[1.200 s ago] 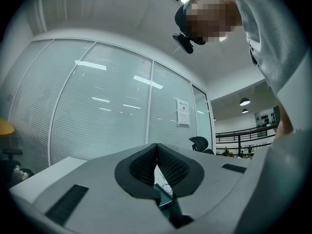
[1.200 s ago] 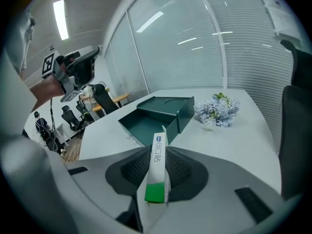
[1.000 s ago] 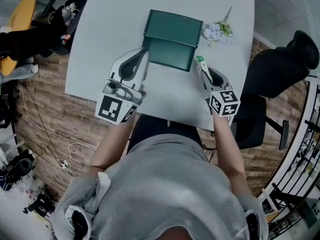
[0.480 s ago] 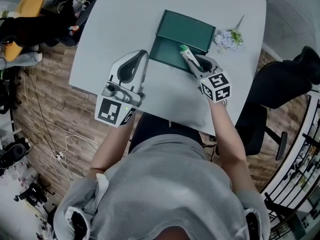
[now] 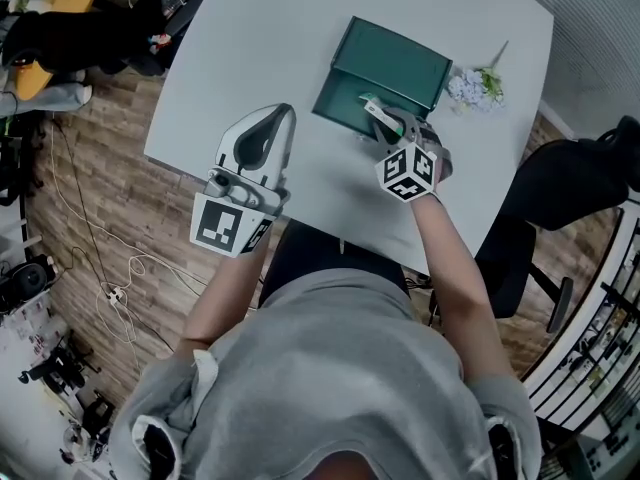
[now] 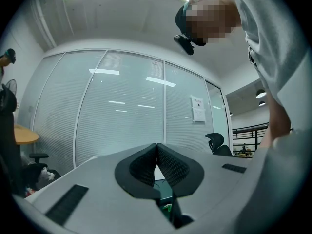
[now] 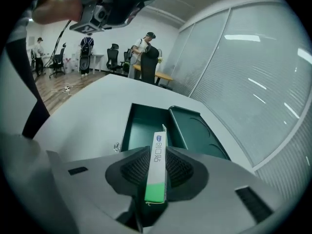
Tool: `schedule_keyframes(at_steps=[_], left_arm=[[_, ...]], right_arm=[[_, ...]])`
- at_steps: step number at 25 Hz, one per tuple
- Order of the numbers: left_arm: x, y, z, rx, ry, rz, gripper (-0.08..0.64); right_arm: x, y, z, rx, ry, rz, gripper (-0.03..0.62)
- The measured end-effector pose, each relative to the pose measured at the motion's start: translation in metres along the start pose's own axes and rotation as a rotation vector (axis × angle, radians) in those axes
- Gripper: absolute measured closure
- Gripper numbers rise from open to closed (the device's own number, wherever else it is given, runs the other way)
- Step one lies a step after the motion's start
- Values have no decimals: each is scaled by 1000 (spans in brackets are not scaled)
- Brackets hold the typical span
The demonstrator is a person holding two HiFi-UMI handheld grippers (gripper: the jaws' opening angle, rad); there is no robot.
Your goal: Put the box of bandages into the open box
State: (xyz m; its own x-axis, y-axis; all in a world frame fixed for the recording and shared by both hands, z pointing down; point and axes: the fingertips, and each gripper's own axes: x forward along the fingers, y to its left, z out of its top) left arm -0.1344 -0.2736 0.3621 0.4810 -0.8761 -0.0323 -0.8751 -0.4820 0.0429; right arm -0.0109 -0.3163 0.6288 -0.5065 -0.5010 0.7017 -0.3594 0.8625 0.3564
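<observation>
The dark green open box (image 5: 362, 101) lies on the white table (image 5: 250, 48), its lid (image 5: 400, 58) folded back on the far side. My right gripper (image 5: 383, 114) is shut on the box of bandages (image 7: 158, 167), a slim white and green carton held on edge. The carton (image 5: 376, 109) hangs over the near right part of the open tray (image 7: 146, 128). My left gripper (image 5: 268, 128) is raised at the left of the table and points away from it. Its jaws are shut with nothing between them (image 6: 157, 155).
A small bunch of pale flowers (image 5: 478, 83) lies on the table right of the lid. A black office chair (image 5: 565, 183) stands right of the table. Cables and gear lie on the wooden floor at the left. People stand far off in the right gripper view.
My right gripper has carried the carton from the table's right edge leftward and forward to over the green tray. The left gripper has stayed put.
</observation>
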Motion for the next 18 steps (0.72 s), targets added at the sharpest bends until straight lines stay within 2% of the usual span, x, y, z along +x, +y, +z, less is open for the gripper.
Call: schedule_keyframes(at_steps=[3, 6, 10, 12, 15, 16, 18], left_arm=[[1, -3, -2, -2, 2, 0, 541], [2, -4, -3, -5, 4, -4, 540], [1, -1, -2, -8, 2, -11, 541], [2, -2, -1, -9, -1, -12, 540], [4, -4, 1, -9, -9, -13, 541], [4, -4, 3, -9, -12, -14, 541], [6, -4, 7, -7, -18, -17, 541]], right_arm=[[3, 2, -3, 3, -5, -6, 476], [8, 11, -3, 67, -8, 51, 476], [8, 13, 4, 163, -42, 93, 422], [1, 9, 12, 219, -90, 97, 422], [-20, -9, 25, 369, -205, 67, 422], [-31, -20, 31, 427, -253, 41, 435], [-55, -45, 42, 531, -350, -21, 519]])
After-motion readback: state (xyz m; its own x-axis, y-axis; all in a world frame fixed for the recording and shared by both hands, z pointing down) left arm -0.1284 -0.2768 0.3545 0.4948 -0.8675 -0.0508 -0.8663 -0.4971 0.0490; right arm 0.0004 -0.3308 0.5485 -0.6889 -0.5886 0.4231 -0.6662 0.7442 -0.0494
